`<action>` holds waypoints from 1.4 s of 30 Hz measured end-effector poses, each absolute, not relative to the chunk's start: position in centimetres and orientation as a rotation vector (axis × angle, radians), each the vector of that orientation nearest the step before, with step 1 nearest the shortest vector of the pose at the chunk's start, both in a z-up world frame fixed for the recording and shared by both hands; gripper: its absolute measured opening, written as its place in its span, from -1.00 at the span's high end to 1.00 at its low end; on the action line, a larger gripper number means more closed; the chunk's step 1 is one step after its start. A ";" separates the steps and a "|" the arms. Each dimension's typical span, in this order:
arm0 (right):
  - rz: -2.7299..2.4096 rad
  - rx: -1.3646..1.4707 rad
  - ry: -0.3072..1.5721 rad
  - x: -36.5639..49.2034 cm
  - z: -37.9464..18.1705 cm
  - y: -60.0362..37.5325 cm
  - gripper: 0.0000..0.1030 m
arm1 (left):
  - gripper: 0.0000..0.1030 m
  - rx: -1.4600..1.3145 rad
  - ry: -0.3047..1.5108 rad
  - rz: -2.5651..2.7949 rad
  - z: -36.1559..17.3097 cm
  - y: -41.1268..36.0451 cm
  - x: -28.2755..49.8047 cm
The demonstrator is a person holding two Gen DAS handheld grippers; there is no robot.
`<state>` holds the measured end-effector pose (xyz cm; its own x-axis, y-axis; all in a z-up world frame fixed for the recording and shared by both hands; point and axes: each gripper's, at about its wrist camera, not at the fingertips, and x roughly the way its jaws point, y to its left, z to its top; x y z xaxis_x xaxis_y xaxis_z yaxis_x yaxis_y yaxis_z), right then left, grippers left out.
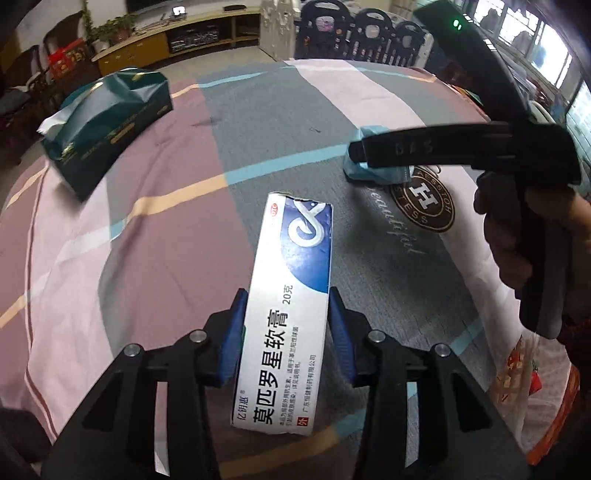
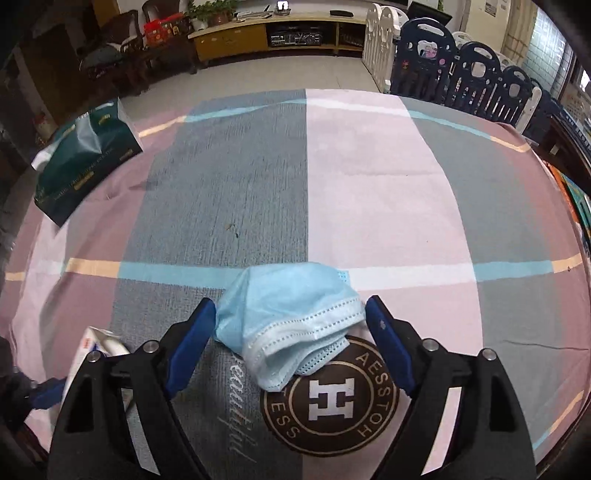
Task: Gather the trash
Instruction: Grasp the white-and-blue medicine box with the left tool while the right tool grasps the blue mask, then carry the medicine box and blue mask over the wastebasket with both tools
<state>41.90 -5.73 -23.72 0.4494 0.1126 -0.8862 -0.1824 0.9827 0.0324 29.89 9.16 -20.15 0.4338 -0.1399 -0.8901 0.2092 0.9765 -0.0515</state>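
A white and blue ointment box lies lengthwise between the blue pads of my left gripper, which is shut on it over the patchwork cloth. A corner of the box shows in the right wrist view. A crumpled blue face mask lies on the cloth between the open jaws of my right gripper, the pads close on both sides but apart from it. In the left wrist view the right gripper sits over the mask, held by a hand.
A dark green tissue box stands at the far left of the table. The cloth bears a brown round logo. Beyond the table are a low TV cabinet and a navy playpen fence.
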 end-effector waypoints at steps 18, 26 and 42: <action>0.235 -0.059 0.904 26.1 -14.0 -12.3 0.61 | 0.15 -0.038 0.778 0.013 -6.2 8.3 17.7; 0.204 0.021 0.881 19.5 -13.5 -15.3 0.61 | 0.15 -0.120 0.765 0.000 -5.6 7.6 10.6; 0.247 -0.040 0.882 17.9 -11.3 -10.0 0.61 | 0.15 -0.173 0.736 0.024 -6.3 8.8 8.4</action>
